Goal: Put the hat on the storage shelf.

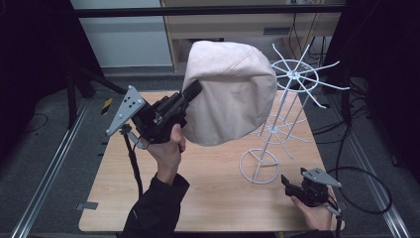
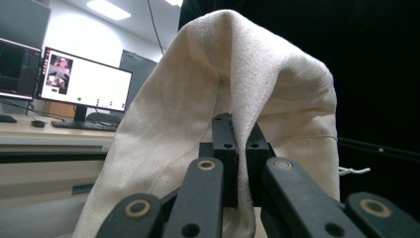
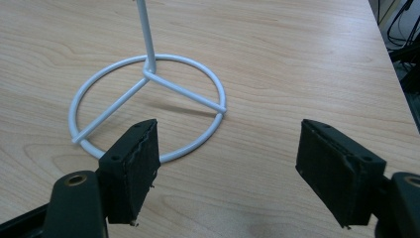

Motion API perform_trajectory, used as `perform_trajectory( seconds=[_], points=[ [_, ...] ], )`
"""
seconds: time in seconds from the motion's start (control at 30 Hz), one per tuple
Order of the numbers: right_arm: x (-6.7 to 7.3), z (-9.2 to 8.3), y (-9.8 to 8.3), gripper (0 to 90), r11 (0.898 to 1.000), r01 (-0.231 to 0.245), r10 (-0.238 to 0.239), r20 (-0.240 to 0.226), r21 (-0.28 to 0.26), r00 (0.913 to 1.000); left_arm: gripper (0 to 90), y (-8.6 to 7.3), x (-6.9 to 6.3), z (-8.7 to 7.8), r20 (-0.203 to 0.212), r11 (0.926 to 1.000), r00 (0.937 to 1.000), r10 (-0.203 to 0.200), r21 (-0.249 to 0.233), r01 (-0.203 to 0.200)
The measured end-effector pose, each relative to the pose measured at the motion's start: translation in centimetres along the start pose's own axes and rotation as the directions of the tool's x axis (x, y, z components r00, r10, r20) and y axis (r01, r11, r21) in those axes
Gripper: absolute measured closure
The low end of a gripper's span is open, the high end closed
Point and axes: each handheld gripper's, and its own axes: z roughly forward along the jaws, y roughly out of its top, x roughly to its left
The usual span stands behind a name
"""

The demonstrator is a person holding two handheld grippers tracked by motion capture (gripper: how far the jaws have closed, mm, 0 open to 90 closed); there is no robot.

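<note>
Left gripper point(image 1: 190, 93): jaws clamped tight on a fold of the cloth bag point(image 1: 230, 91), holding it up above the table point(image 1: 213, 188).
Right gripper point(image 1: 289, 184): jaws wide apart, holding nothing, low beside the wire stand's point(image 1: 292, 99) round base.
Left gripper view: coarse cream weave draped over the jaws; a lit monitor point(image 2: 84, 82) behind.
Right gripper view: the white ring base with three spokes on wood grain.
Stand: thin white wire, spoked tiers.
</note>
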Motion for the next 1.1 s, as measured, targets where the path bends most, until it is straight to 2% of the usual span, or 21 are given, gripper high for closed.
perform_trajectory(
  seconds=[0.2,0.37,0.8,0.93,1.1],
  points=[
    [-0.1,0.0,0.0,24.7,1.0,-0.002,0.002,0.002,0.0,1.0,88.6,-1.1,0.3,0.5,0.006,0.9993,1.0,-0.008,0.036,0.007],
    [-0.1,0.0,0.0,24.7,1.0,-0.002,0.002,0.002,0.001,1.0,88.5,-1.8,0.5,0.6,0.001,0.9979,1.0,0.002,0.065,-0.002],
    [-0.1,0.0,0.0,24.7,1.0,0.006,-0.006,0.004,0.0,1.0,88.3,-2.9,1.6,0.2,0.003,0.994,0.9999,-0.012,0.109,0.012],
    [-0.1,0.0,0.0,24.7,1.0,0.003,-0.003,0.006,0.001,1.0,88.2,-3.0,1.8,0.1,0.001,0.9917,1.0,-0.005,0.128,0.004],
    [-0.1,0.0,0.0,24.7,1.0,0.006,-0.006,0.006,0.003,1.0,87.9,-3.7,2.3,0.1,-0.002,0.985,1.0,0.008,0.173,-0.008]
  ],
)
